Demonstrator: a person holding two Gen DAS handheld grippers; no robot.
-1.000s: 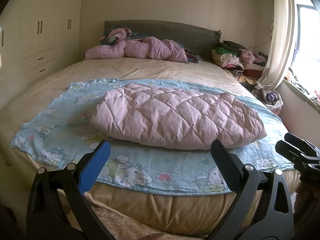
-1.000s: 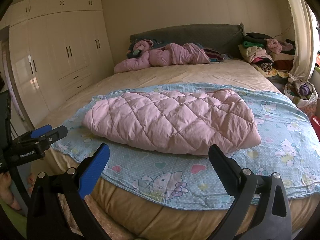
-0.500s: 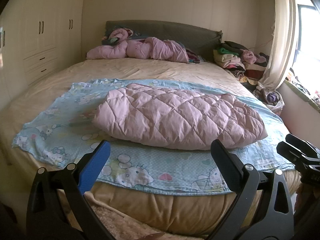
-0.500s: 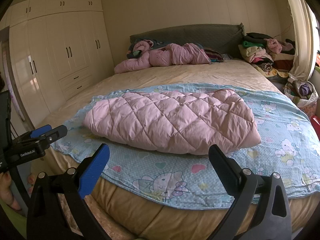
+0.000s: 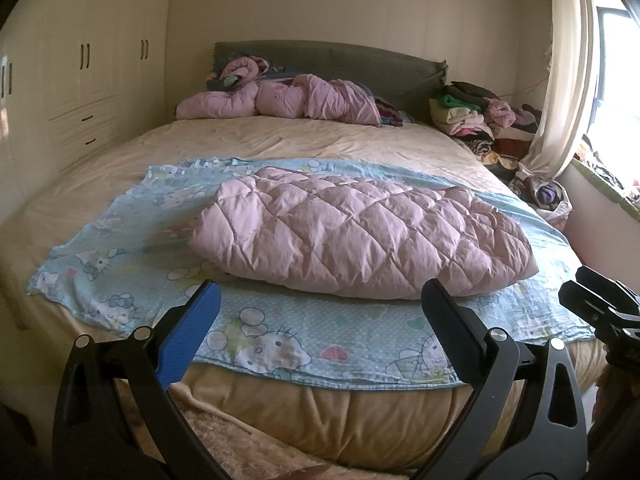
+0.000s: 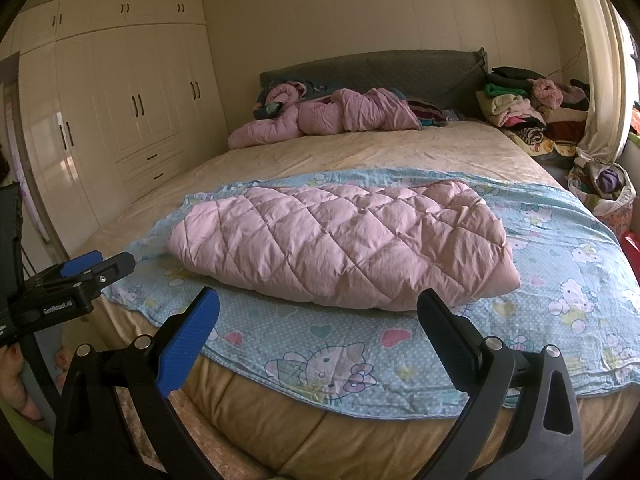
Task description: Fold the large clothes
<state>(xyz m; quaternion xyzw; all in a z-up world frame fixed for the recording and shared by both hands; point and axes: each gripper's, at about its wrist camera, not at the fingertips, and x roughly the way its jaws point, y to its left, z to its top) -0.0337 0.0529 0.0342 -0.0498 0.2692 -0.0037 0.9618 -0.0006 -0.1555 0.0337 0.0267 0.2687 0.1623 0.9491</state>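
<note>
Nearest, the left tool (image 5: pixel 320 300) and right tool (image 6: pixel 318 308) hang before the foot of the bed (image 6: pixel 360 432), fingers spread wide, gripping nothing. Beyond them a folded pink quilted coat (image 6: pixel 340 244) lies on a blue cartoon-print sheet (image 6: pixel 560 280) (well apart from both tools). Farther back, crumpled pink clothes (image 5: pixel 296 100) sit by the headboard (image 6: pixel 400 68).

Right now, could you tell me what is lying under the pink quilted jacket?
The pink quilted jacket lies on a light blue cartoon-print sheet, spread over the beige bed cover. The sheet directly beneath the jacket is hidden.
</note>
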